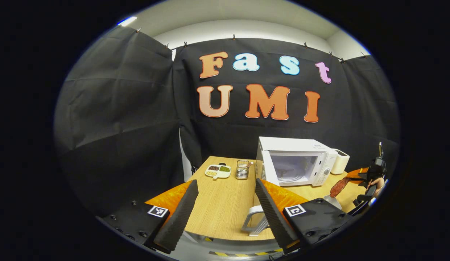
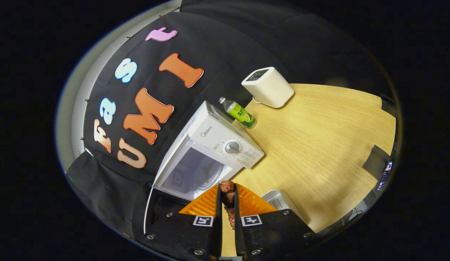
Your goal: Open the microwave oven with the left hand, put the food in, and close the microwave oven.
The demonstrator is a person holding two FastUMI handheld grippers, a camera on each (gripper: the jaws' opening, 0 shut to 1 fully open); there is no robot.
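The white microwave stands at the back of the wooden table with its door swung open to the left and its cavity showing. My left gripper hangs open above the table, well in front of the oven, holding nothing. At the far right, the right gripper holds a reddish-brown piece of food. In the right gripper view, the right gripper is shut on the food, just in front of the microwave and its open cavity.
A divided dish of condiments and a metal basket sit left of the door. A white rack stands by the front edge, a white plate under the food. A green bottle and a white appliance stand beyond the oven.
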